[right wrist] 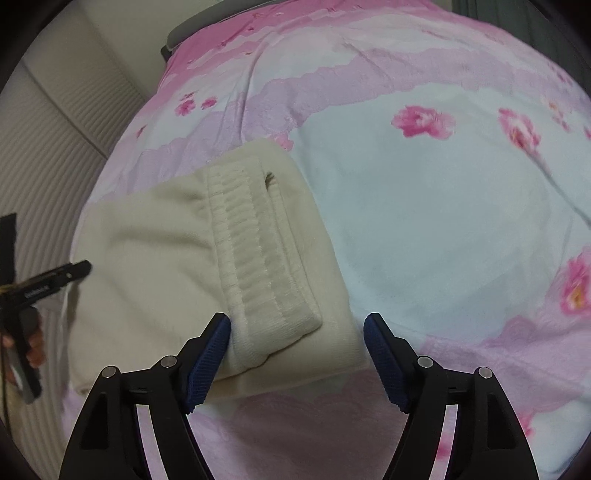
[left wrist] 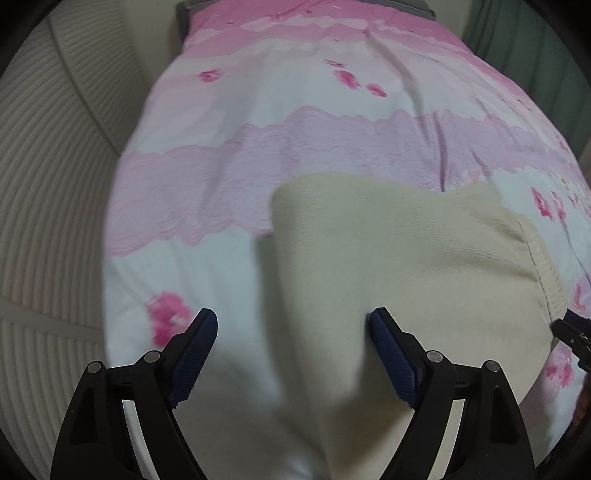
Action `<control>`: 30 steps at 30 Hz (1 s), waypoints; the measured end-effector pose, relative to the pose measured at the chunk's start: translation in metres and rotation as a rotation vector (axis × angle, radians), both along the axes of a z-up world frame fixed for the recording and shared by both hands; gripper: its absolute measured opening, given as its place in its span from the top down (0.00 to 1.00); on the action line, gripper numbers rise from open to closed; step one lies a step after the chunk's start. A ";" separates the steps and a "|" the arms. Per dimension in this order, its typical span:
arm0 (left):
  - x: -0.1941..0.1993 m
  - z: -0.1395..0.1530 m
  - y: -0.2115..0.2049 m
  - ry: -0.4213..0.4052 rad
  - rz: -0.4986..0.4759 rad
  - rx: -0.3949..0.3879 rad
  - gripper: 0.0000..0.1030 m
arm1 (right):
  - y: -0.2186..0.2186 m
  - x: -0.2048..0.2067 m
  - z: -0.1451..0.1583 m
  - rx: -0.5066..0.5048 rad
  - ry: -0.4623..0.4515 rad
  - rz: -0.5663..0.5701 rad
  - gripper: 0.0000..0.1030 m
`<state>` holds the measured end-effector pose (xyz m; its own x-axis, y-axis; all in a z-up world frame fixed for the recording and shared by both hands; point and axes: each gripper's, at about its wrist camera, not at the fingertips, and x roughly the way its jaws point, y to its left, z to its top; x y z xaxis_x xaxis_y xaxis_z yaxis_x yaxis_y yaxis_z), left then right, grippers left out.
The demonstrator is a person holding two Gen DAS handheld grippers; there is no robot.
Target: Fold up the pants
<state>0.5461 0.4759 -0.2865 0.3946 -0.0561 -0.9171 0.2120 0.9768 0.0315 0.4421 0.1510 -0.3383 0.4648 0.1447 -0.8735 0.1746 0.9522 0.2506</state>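
Cream pants [left wrist: 406, 258] lie folded into a compact stack on a pink floral bedspread [left wrist: 295, 140]. My left gripper [left wrist: 291, 317] hangs open above the stack's left edge, its right pad over the cloth and its left pad over the bedspread. In the right wrist view the pants [right wrist: 155, 258] show their ribbed waistband [right wrist: 258, 251] folded on top. My right gripper [right wrist: 297, 319] is open around the waistband's near corner. Its left pad sits against the fold and its right pad stands apart over the bedspread [right wrist: 443, 221]. The left gripper's finger [right wrist: 70, 271] shows at the stack's far left, held by a hand [right wrist: 33, 343].
A ribbed cream surface [left wrist: 48, 184] runs along the bed's left side. A green curtain [left wrist: 524, 55] hangs at the far right. A grey edge [right wrist: 207, 22] shows at the head of the bed. The bedspread spreads wide to the right of the pants.
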 end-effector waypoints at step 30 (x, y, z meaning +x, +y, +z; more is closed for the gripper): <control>-0.339 0.257 -0.286 -0.367 0.167 0.077 0.00 | -0.182 -0.195 0.259 -0.163 -0.307 0.272 0.07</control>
